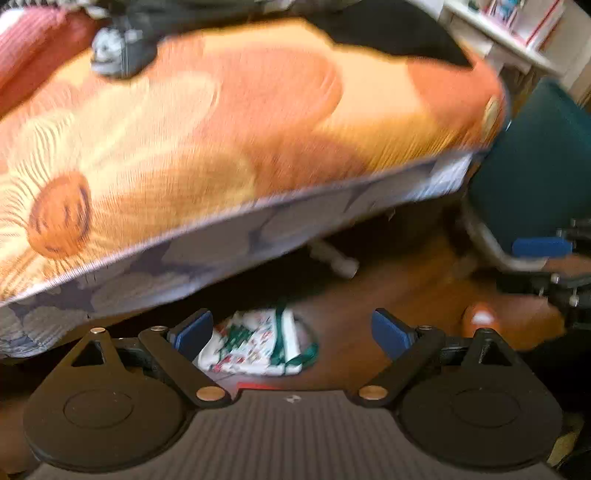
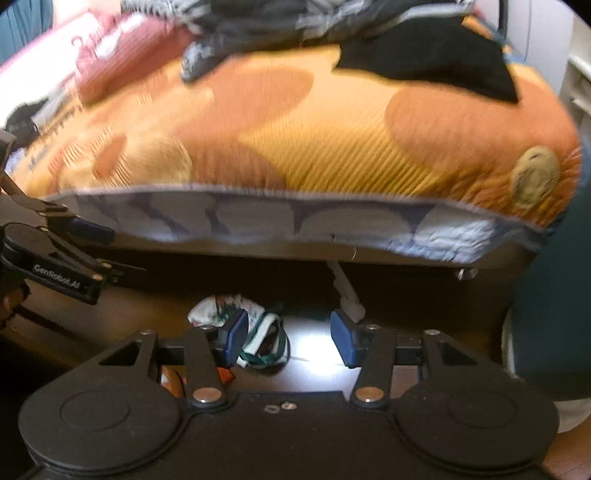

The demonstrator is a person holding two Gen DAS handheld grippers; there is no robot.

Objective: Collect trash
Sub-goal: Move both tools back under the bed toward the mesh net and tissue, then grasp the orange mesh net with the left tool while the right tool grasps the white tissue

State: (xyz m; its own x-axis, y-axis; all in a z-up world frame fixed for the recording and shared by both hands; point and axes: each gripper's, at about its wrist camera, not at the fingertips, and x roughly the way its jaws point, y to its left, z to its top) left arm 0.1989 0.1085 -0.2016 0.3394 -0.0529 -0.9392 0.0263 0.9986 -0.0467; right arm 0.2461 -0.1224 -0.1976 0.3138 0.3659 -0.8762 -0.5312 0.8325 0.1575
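A crumpled white bag with red and green print and green handles [image 1: 258, 343] lies on the brown wood floor under the edge of a bed; it also shows in the right wrist view [image 2: 255, 332]. My left gripper [image 1: 291, 334] is open and empty, hovering above the bag. My right gripper [image 2: 288, 339] is open and empty, with its left finger [image 2: 232, 338] just over the bag. An orange object [image 1: 480, 319] lies on the floor to the right of the left gripper and shows partly behind the right gripper's left finger [image 2: 171, 382]. The left gripper's body [image 2: 55, 266] shows at the right view's left edge.
A bed with an orange flower-patterned cover [image 1: 240, 122] fills the upper half of both views, with dark clothes [image 2: 424, 55] and a red pillow [image 1: 33, 48] on it. A white bed leg [image 2: 347, 291] stands behind the bag. A teal chair [image 1: 535, 166] stands right, white shelves [image 1: 517, 33] beyond.
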